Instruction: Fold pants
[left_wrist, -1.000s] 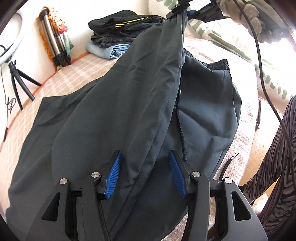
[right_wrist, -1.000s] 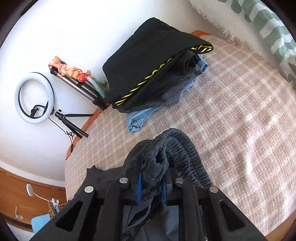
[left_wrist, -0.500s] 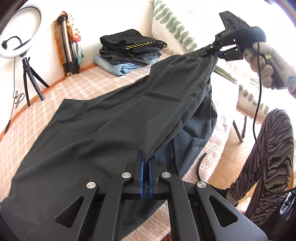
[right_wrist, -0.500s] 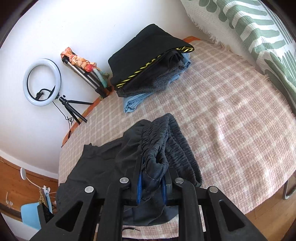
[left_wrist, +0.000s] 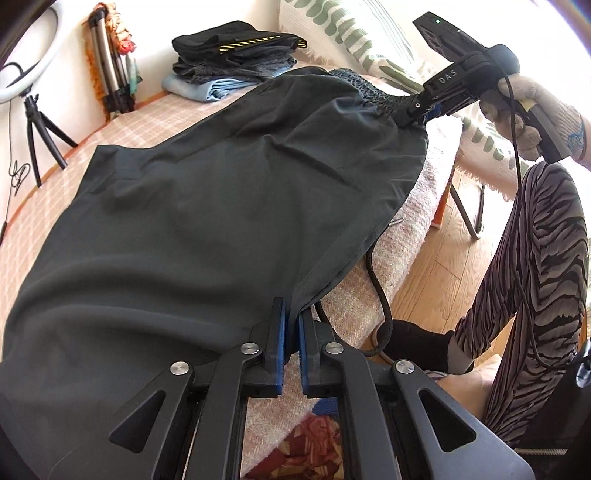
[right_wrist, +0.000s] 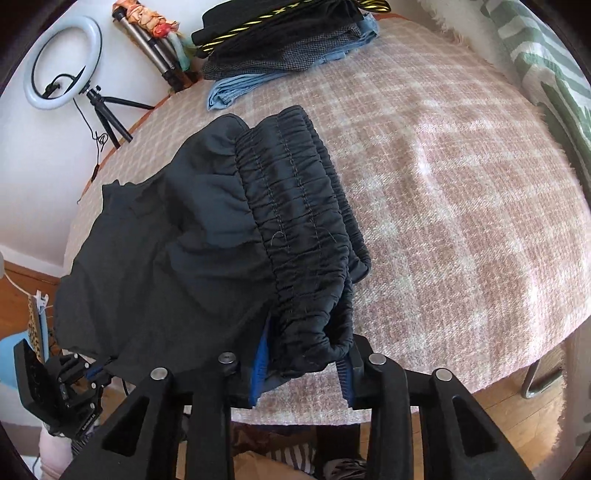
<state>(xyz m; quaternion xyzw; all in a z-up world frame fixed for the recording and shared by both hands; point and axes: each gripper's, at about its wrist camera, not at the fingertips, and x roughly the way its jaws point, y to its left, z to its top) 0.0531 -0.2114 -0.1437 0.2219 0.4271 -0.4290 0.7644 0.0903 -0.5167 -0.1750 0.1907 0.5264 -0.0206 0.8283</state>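
The dark pants (left_wrist: 207, 206) lie spread on the plaid-covered bed (right_wrist: 461, 184), their long axis running from the left claw (left_wrist: 290, 354) at the near edge away to the elastic waistband (right_wrist: 295, 206) at the far right in the left wrist view. The waistband end points toward the striped pillow (left_wrist: 354, 33); the leg end spreads toward the near left.

The left claw is pressed almost together, its blue pads (left_wrist: 280, 347) pinching a thin edge of the pants fabric at the bed's near side. The right claw (right_wrist: 303, 363) grips the bunched waistband, which fills the wider gap between its blue pads; in the left wrist view it appears at far right, held by a gloved hand (left_wrist: 532, 110), with the waistband drawn up off the bed.

A stack of folded clothes (left_wrist: 236, 55) sits at the far end of the bed, well apart from the pants. A ring light (right_wrist: 62, 62) on a tripod stands by the wall.
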